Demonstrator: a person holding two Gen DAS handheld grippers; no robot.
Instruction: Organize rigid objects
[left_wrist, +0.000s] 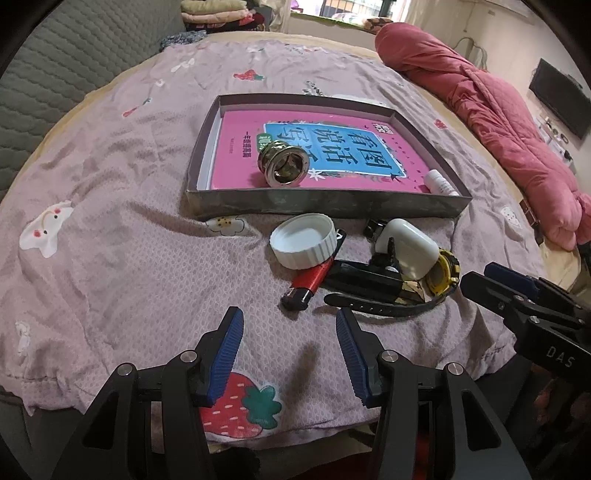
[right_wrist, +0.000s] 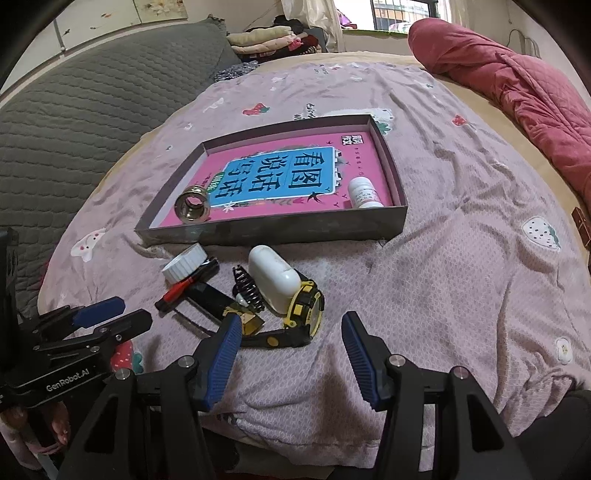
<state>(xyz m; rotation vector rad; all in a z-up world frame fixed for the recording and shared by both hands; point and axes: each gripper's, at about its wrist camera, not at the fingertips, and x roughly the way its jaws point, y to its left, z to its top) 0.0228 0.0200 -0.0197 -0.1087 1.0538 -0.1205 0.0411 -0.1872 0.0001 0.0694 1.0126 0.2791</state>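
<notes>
A shallow grey box (left_wrist: 325, 205) (right_wrist: 280, 230) lies on the bed with a pink book (left_wrist: 332, 155) (right_wrist: 280, 173), a shiny metal ring fitting (left_wrist: 282, 164) (right_wrist: 192, 208) and a small white bottle (left_wrist: 439, 182) (right_wrist: 364, 192) in it. In front of it lies a pile: white cap (left_wrist: 303, 240) (right_wrist: 184, 264), red lighter (left_wrist: 304, 286) (right_wrist: 181, 290), white earbud case (left_wrist: 406, 247) (right_wrist: 273, 277), yellow-black watch (left_wrist: 443, 273) (right_wrist: 304, 310), a black hair clip (right_wrist: 247, 288). My left gripper (left_wrist: 290, 317) is open, empty, just short of the lighter. My right gripper (right_wrist: 291, 325) is open over the watch strap.
A rolled pink quilt (left_wrist: 480, 99) (right_wrist: 517, 85) lies along the right side of the bed. A grey quilted headboard (right_wrist: 92, 96) is at the left. Folded clothes (right_wrist: 266, 40) sit at the far end. The lilac printed sheet (left_wrist: 110, 221) covers the bed.
</notes>
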